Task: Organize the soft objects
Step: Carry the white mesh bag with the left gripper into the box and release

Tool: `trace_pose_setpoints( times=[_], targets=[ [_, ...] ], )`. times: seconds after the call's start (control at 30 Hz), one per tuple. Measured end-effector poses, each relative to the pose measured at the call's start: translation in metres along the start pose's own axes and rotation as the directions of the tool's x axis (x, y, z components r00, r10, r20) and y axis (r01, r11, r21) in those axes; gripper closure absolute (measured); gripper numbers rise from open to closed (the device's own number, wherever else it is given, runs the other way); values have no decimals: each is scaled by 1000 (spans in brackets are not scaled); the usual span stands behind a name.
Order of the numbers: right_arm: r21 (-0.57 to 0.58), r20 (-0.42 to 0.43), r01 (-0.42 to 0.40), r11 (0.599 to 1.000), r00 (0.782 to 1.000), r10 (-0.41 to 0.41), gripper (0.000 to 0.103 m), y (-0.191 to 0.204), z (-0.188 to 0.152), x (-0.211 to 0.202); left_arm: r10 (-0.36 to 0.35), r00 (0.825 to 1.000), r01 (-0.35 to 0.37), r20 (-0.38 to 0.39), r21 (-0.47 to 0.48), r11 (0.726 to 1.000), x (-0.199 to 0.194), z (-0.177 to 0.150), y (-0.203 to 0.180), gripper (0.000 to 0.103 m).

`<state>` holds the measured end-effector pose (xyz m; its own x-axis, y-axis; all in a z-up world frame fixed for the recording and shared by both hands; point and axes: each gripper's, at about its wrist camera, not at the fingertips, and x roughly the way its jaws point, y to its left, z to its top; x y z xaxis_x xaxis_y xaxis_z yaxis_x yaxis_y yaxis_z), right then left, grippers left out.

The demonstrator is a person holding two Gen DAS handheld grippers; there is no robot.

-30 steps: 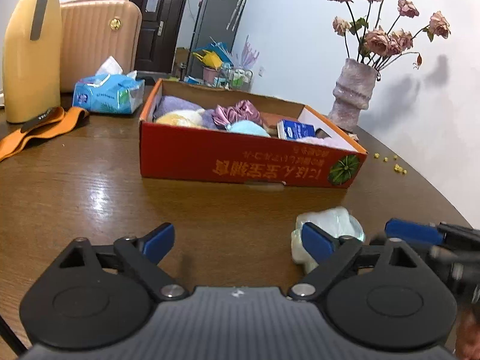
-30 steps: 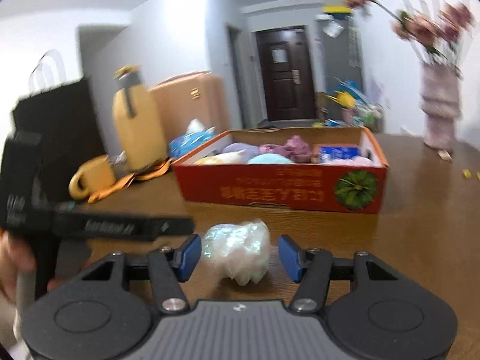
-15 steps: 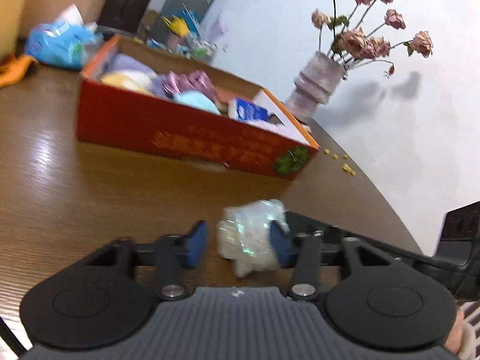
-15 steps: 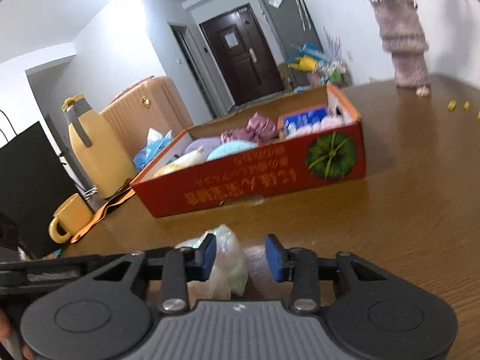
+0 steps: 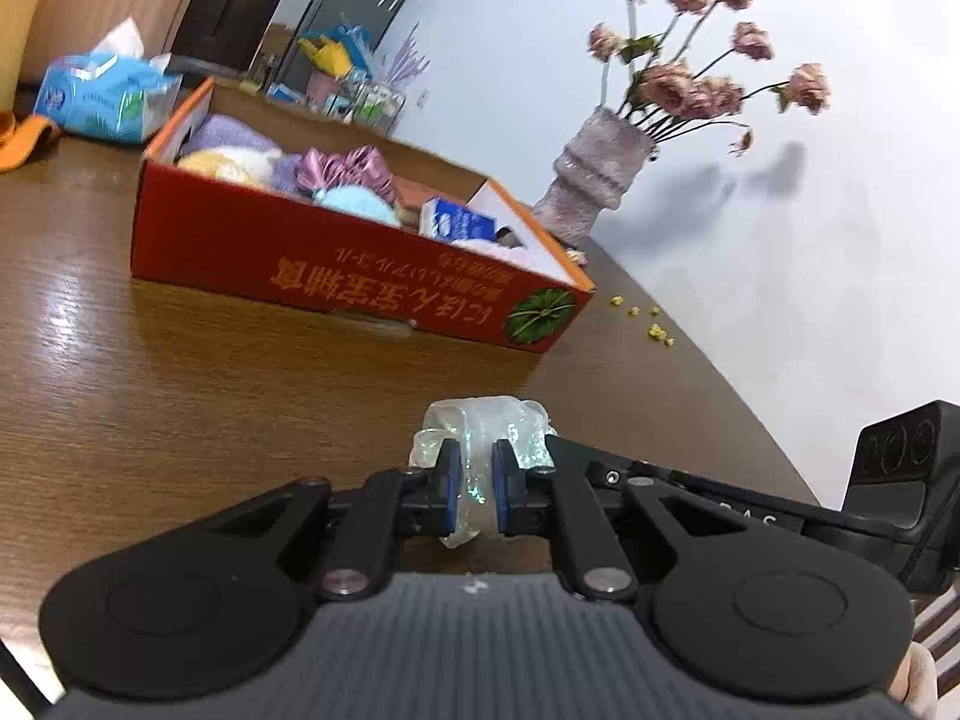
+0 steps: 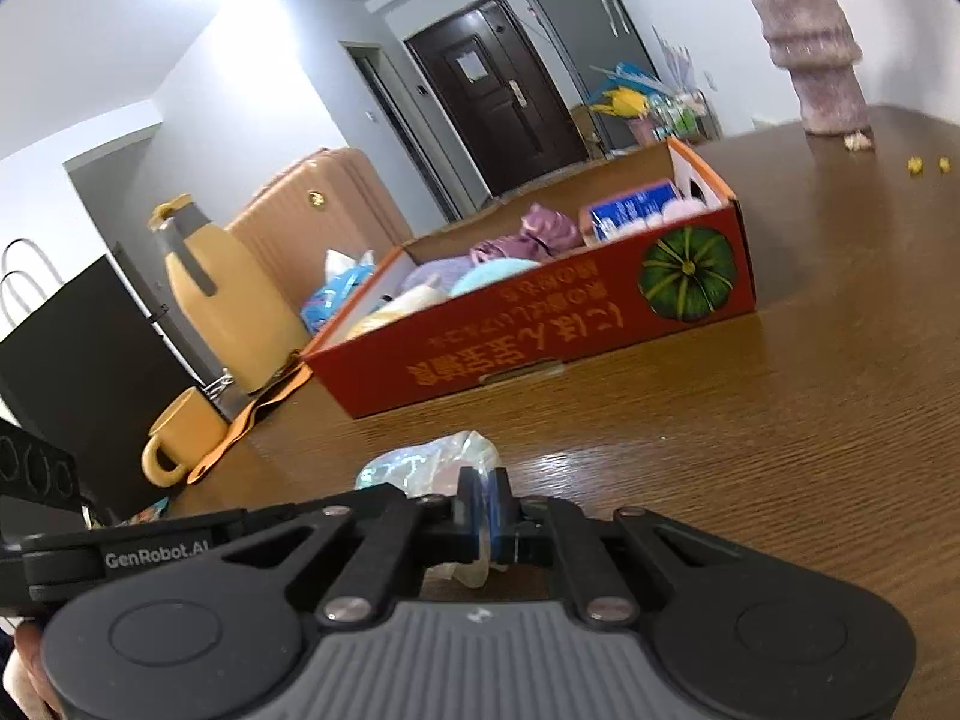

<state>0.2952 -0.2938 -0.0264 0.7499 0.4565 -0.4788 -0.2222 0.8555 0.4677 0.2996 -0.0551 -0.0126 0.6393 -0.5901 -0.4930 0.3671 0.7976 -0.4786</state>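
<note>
A crumpled iridescent plastic bag (image 5: 480,438) sits on the wooden table (image 5: 180,396), pinched from both sides: the left gripper (image 5: 476,476) and the right gripper (image 6: 483,507) are each clamped on its film. Ahead of both stands the red cardboard box (image 5: 336,264) of soft items

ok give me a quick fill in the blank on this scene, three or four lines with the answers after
Both the left gripper and the right gripper are shut on the crinkly translucent plastic ____.
The open red cardboard box has a green ____ printed on its front.
The dried pink roses stand in a ribbed mauve ____.
Beside the tall yellow thermos jug sits a yellow ____ on the brown wooden table.

Missing words: bag; pumpkin; vase; mug
</note>
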Motion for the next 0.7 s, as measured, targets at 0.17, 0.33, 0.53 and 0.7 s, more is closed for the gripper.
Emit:
trace_pose_setpoints(
  times=[0.17,0.33,0.53,0.7],
  targets=[
    [-15,35,-15,1000,999,16,100,12,-5,-27,-15,999,14,40,28,1000,-26,-3,-15,92],
    [-64,81,-4,998,997,10,100,22,14,-40,-33,997,29,67,56,998,-28,18,-28,92],
    [-154,151,11,988,989,13,100,25,88,-26,-43,992,34,116,81,996,6,96,-33,92],
    [-169,105,37,985,994,-20,100,5,161,40,38,995,-45,94,66,997,70,153,-17,92]
  ],
)
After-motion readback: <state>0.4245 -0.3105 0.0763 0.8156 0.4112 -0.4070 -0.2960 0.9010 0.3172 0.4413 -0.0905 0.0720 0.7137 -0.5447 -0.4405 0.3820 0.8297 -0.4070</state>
